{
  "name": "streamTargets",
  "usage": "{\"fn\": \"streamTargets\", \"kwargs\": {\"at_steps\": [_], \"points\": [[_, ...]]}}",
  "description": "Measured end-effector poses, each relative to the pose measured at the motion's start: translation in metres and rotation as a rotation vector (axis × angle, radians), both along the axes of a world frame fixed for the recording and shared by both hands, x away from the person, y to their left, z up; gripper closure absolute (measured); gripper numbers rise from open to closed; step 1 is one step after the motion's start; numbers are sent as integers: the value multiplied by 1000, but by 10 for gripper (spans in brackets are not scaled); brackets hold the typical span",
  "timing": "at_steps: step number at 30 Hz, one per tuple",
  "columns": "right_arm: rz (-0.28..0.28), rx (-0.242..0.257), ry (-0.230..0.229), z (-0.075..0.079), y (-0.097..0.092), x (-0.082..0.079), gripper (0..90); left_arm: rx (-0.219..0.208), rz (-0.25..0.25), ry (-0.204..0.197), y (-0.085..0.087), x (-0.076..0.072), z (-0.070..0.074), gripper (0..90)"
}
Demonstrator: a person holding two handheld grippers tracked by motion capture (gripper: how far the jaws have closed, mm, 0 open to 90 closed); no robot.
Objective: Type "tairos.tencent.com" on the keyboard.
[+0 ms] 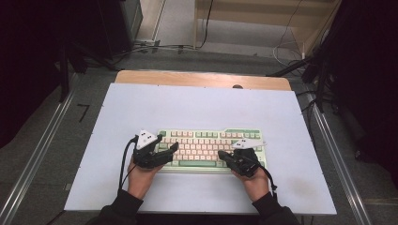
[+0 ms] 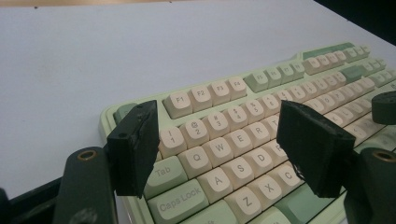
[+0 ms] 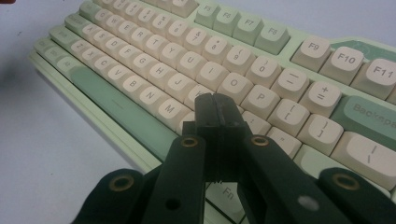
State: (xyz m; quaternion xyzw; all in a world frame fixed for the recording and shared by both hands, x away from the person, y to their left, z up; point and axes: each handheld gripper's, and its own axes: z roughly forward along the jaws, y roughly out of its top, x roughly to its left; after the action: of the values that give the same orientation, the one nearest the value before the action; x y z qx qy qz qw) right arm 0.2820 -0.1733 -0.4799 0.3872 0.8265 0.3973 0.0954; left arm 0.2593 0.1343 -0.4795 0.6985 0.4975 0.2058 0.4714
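Green-and-cream plastic keyboard (image 1: 212, 145) lies flat near the front of the white table mat (image 1: 197, 105). Right gripper (image 3: 215, 105) is pinched together like one finger to poke keys. Left gripper (image 2: 217, 140) waits spread wide, holding nothing.

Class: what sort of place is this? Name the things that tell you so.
Probably a lab or workshop recording station: a white table with just one keyboard, loose cables on the floor, and metal rails alongside.
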Motion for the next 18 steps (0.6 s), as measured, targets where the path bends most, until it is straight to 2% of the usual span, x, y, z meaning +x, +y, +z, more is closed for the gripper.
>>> {"fn": "streamTargets", "kwargs": {"at_steps": [18], "points": [[-4, -15, 6, -3, 1, 1, 875, 0, -4, 3, -1, 0, -1, 306]]}}
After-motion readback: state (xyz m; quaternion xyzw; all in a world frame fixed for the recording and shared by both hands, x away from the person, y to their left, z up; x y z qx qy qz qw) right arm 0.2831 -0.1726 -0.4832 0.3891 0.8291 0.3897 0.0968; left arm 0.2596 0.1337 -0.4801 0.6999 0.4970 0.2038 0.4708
